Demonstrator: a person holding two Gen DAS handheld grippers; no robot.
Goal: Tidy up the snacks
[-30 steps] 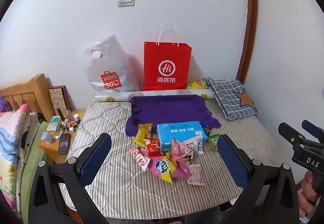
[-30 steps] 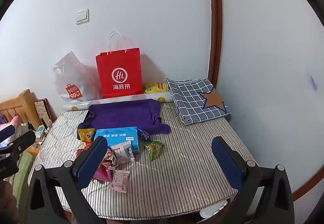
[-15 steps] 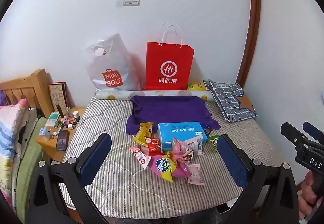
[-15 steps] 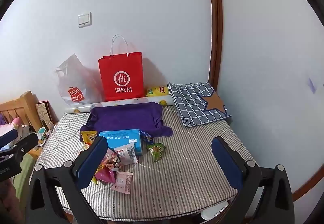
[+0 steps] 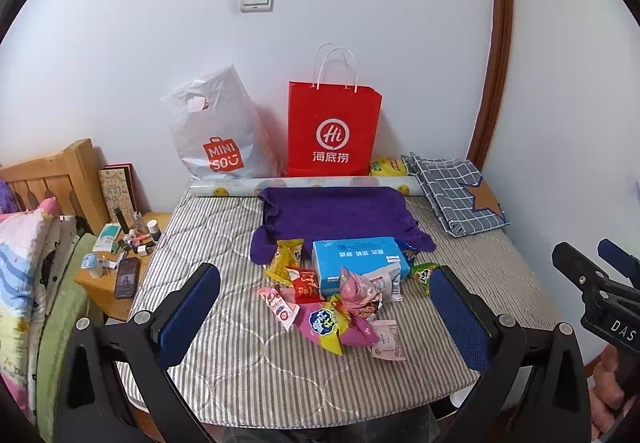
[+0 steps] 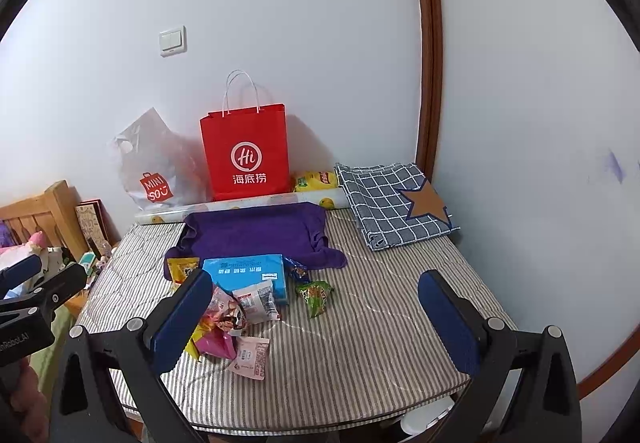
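Several snack packets (image 5: pixel 326 301) lie heaped on the striped mattress (image 5: pixel 224 359), around a blue tissue pack (image 5: pixel 358 259). A green packet (image 6: pixel 316 293) lies apart to the right of the heap, and a pink sachet (image 6: pixel 251 357) sits nearest the front. My left gripper (image 5: pixel 326 313) hovers open in front of the heap, holding nothing. My right gripper (image 6: pixel 316 317) is open too, lined up with the green packet, with its left finger over the heap. Behind stand a red paper bag (image 5: pixel 334 133) and a white Miniso bag (image 5: pixel 218 135).
A purple towel (image 5: pixel 340 213) lies behind the tissue pack. A checked folded cloth (image 6: pixel 394 203) sits at the back right by the wall. A wooden nightstand (image 5: pixel 120 279) with a phone and small bottles stands left of the mattress, beside a wooden bed frame (image 5: pixel 48 175).
Both grippers have risen and drawn back slightly, so the mattress and heap sit lower in view. Both stay open and nothing on the mattress has moved.
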